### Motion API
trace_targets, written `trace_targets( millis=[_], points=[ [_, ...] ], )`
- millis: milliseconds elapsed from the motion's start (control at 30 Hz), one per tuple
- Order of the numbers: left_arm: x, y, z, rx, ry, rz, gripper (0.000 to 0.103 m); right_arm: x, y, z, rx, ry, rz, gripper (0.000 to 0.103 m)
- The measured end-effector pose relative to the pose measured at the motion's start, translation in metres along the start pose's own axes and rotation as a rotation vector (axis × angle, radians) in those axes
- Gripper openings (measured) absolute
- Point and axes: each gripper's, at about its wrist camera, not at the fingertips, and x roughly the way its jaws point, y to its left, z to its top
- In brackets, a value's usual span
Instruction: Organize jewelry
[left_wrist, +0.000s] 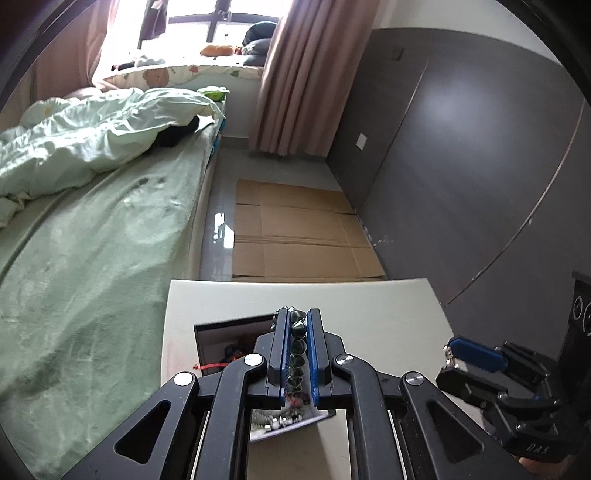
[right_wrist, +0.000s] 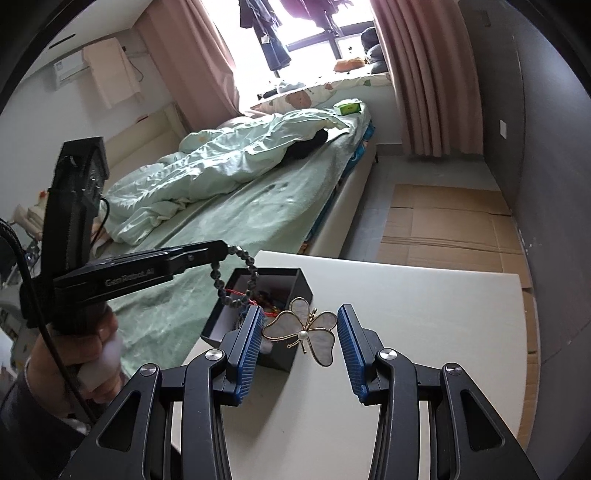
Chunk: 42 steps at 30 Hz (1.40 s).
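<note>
My left gripper (left_wrist: 296, 321) is shut on a dark green bead bracelet (left_wrist: 297, 354) and holds it above an open black jewelry box (left_wrist: 236, 334) on the white table (left_wrist: 369, 306). In the right wrist view the left gripper (right_wrist: 221, 246) shows at the left with the bracelet (right_wrist: 236, 280) hanging over the box (right_wrist: 291, 288), which holds red cord and other pieces. My right gripper (right_wrist: 300, 323) is open. A gold butterfly brooch with a pearl (right_wrist: 306, 330) lies on the table between its fingers, beside the box.
A bed with a green sheet (right_wrist: 236, 218) and a rumpled duvet lies left of the table. Flattened cardboard (left_wrist: 299, 232) covers the floor beyond the table. A grey wall (left_wrist: 461, 166) runs along the right. Pink curtains hang by the window.
</note>
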Motion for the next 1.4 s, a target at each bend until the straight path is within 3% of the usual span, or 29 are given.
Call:
trace_targets(
  millis=[100,167,233,300,767,800,867,1033,1400],
  points=[
    [0.008,0.014,0.003,-0.045,0.034,-0.028,0.011,0.005,0.002,0.003,-0.001,0.011,-0.001,0.042],
    [0.009,0.025,0.002,-0.084,0.044,-0.045,0.02,0.013,0.005,0.006,-0.003,0.023,0.001,0.042],
    [0.004,0.038,-0.003,-0.113,0.024,-0.046,0.054,0.019,0.01,0.008,-0.011,0.032,0.004,0.042],
    [-0.003,0.048,-0.007,-0.134,-0.003,-0.039,0.061,0.029,0.016,0.011,-0.022,0.045,0.009,0.042],
    [-0.028,0.09,-0.021,-0.191,-0.031,-0.02,0.061,0.081,0.055,0.029,-0.057,0.116,0.049,0.043],
    [-0.028,0.091,-0.022,-0.188,-0.029,-0.015,0.061,0.081,0.055,0.031,-0.05,0.117,0.048,0.045],
    [-0.028,0.092,-0.022,-0.187,-0.019,-0.02,0.061,0.085,0.052,0.036,-0.02,0.142,0.023,0.07],
    [-0.035,0.091,-0.026,-0.195,-0.038,-0.027,0.079,0.068,0.042,0.041,0.018,0.115,0.002,0.074],
    [-0.051,0.067,-0.039,-0.157,-0.05,-0.054,0.087,0.02,0.035,0.015,0.064,0.107,-0.08,0.079]
  ],
)
